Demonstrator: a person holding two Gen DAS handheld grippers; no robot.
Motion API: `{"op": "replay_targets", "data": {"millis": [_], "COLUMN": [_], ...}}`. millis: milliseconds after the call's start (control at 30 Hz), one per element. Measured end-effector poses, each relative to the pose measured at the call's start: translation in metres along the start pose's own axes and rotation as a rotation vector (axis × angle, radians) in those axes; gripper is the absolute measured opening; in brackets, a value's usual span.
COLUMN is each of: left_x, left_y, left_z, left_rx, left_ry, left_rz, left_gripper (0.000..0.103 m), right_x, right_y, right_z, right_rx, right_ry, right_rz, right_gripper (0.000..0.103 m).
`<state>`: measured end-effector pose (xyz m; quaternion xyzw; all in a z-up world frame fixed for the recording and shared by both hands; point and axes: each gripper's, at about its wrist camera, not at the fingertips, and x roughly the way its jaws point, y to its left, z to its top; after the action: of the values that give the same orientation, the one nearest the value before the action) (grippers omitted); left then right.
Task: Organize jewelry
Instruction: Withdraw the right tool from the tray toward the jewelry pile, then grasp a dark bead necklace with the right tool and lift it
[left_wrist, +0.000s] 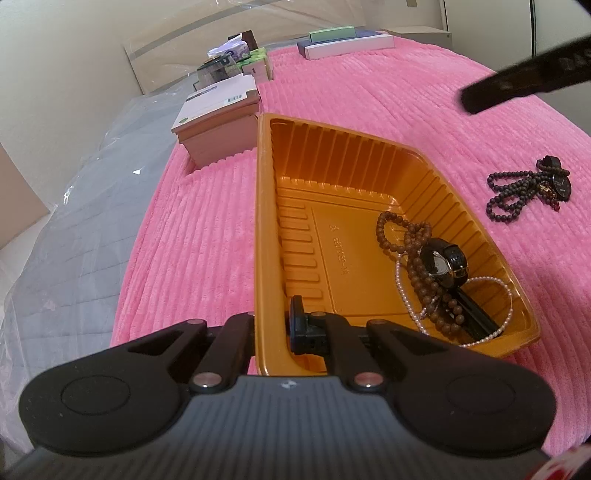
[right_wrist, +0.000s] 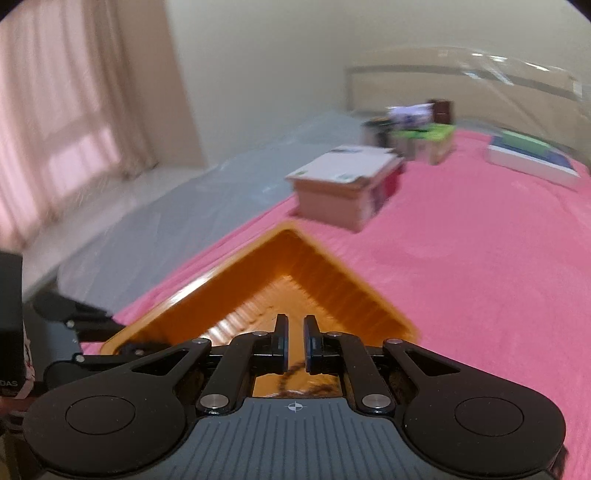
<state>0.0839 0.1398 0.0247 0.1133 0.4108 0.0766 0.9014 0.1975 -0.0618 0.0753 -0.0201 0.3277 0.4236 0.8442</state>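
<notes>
An orange plastic tray (left_wrist: 332, 155) lies on the pink blanket. My left gripper (left_wrist: 271, 325) is shut on the tray's near left wall, one finger outside and one inside. In the tray lie a brown bead strand (left_wrist: 413, 251), a black watch (left_wrist: 445, 262) and a pearl necklace (left_wrist: 498, 317). A pile of dark beads with a second watch (left_wrist: 532, 188) lies on the blanket to the right. My right gripper (right_wrist: 295, 341) hovers above the tray (right_wrist: 236, 288), fingers slightly apart and empty; beads (right_wrist: 291, 380) show below them. Its finger (left_wrist: 524, 79) appears in the left wrist view.
A flat box (left_wrist: 218, 118) stands just beyond the tray's far left corner. More boxes and a tissue pack (left_wrist: 236, 55) sit at the far edge, and stacked books (left_wrist: 347, 42) at the back. Plastic-covered mattress (left_wrist: 74, 206) lies to the left of the blanket.
</notes>
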Motion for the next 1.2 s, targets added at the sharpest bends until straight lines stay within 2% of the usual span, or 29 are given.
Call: {"op": "replay_targets", "data": {"millis": [67, 100, 133, 333, 500, 700, 1000, 1100, 1167, 1200], "left_x": [0.000, 0.000, 0.000, 0.000, 0.001, -0.001, 0.001, 0.001, 0.001, 0.001], "left_y": [0.000, 0.000, 0.000, 0.000, 0.001, -0.002, -0.003, -0.003, -0.003, -0.002], "left_z": [-0.001, -0.001, -0.002, -0.002, -0.003, 0.000, 0.002, 0.003, 0.003, 0.003], "left_rx": [0.000, 0.001, 0.001, 0.000, 0.009, 0.021, 0.028, 0.030, 0.029, 0.026], "left_ry": [-0.001, -0.001, -0.001, -0.002, 0.003, 0.008, 0.020, 0.020, 0.021, 0.023], "left_rz": [0.000, 0.001, 0.001, -0.001, -0.002, 0.007, 0.015, 0.015, 0.014, 0.012], "left_gripper": [0.002, 0.002, 0.003, 0.003, 0.003, 0.003, 0.003, 0.003, 0.003, 0.003], "right_x": [-0.018, -0.027, -0.036, -0.075, -0.096, -0.088, -0.052, -0.045, -0.039, -0.036], "right_y": [-0.020, -0.031, -0.041, -0.100, -0.127, -0.136, -0.155, -0.156, -0.153, -0.150], "right_z": [-0.015, -0.026, -0.037, -0.112, -0.154, -0.161, -0.139, -0.134, -0.131, -0.130], "right_rx": [0.066, 0.104, 0.135, 0.279, 0.361, 0.379, 0.394, 0.330, 0.224, 0.162], "right_ry": [-0.024, -0.037, -0.049, -0.024, -0.011, -0.030, -0.068, -0.059, -0.036, -0.019], "right_rz": [-0.046, -0.079, -0.116, -0.369, -0.483, -0.502, -0.494, -0.516, -0.514, -0.511], "right_gripper": [0.035, 0.051, 0.056, 0.056, 0.056, 0.056, 0.056, 0.055, 0.055, 0.048]}}
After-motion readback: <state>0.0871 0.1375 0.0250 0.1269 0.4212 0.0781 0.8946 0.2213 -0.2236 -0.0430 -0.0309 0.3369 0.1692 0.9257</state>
